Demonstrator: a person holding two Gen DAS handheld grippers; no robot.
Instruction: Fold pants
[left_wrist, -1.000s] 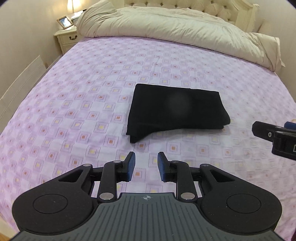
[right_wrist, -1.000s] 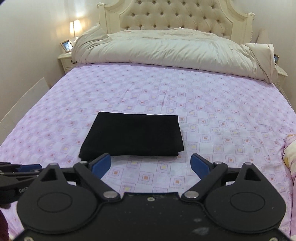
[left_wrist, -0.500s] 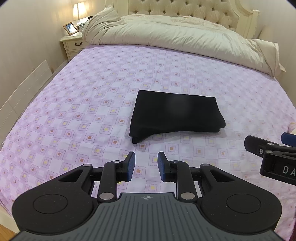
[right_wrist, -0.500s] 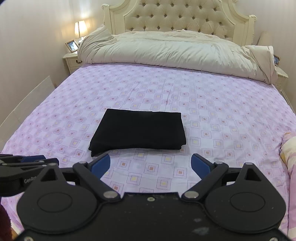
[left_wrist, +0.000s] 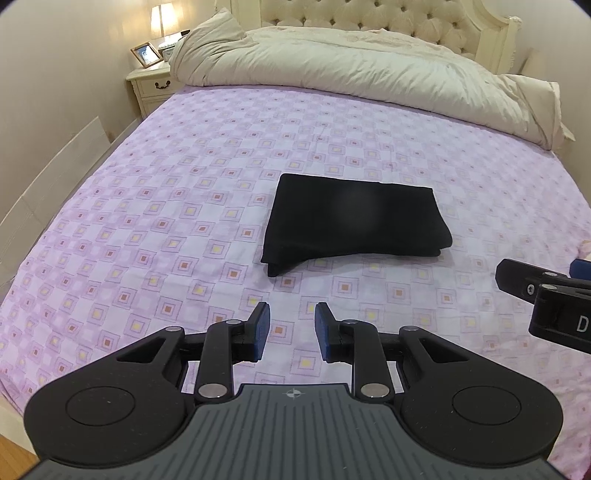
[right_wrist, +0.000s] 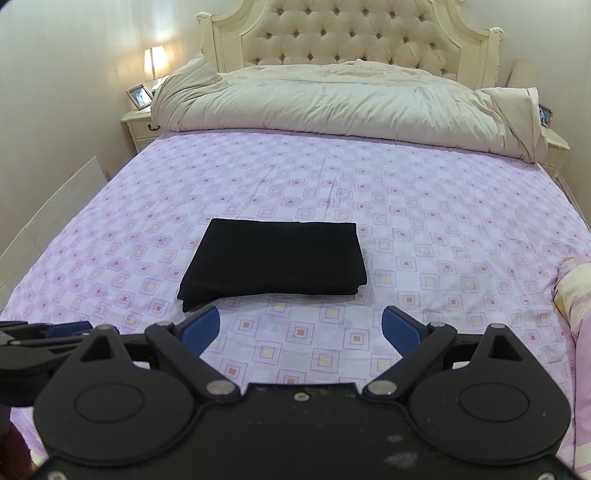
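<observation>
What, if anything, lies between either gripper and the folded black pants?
Nothing visible does. Only bare purple bedsheet separates the left gripper and the right gripper from the pants. Both hang apart from them, empty.

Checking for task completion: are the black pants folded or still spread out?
Folded. The black pants lie as a compact stacked rectangle on the purple bedsheet, layered edges showing at the near left corner; neither gripper touches them.

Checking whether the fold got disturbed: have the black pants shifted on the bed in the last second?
No. The black pants lie on the same squares of the purple sheet; only the cameras have backed away, so more headboard shows.
</observation>
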